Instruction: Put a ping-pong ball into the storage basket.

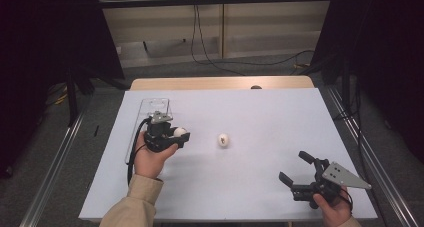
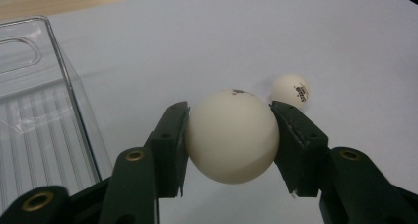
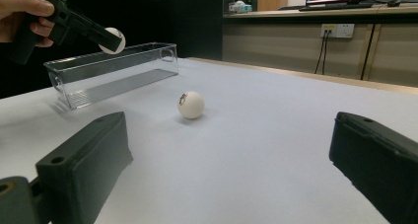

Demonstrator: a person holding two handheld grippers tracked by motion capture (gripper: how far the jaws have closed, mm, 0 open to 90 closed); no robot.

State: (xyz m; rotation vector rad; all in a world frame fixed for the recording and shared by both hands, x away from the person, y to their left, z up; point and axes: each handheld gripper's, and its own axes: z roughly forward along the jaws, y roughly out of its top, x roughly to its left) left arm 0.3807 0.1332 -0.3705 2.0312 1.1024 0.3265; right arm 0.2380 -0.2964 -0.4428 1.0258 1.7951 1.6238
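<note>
A clear plastic tray [image 1: 150,118] lies on the left part of the white table [image 1: 260,182], its long axis running away from the person toward the far edge; nothing can be seen inside it, and the ribbed floor shows bare in the left gripper view. The held ball [image 2: 232,136] is white and round (so it has no long axis to speak of), with a small dark printed mark turned upward at its top. The left gripper [image 1: 176,136] is clamped on this ball, one black pad pressed to each side of it at its widest part, and it hangs above the table just to the right of the tray; in the right gripper view the ball shows lifted above the tray's near rim. A second ball [image 1: 223,140], also white, rests on the table near the middle, well apart from the tray, its printed mark facing the person's side. The right gripper [image 1: 296,167] sits low at the near right of the table, its jaws spread wide with nothing between them, pointing toward the second ball.
</note>
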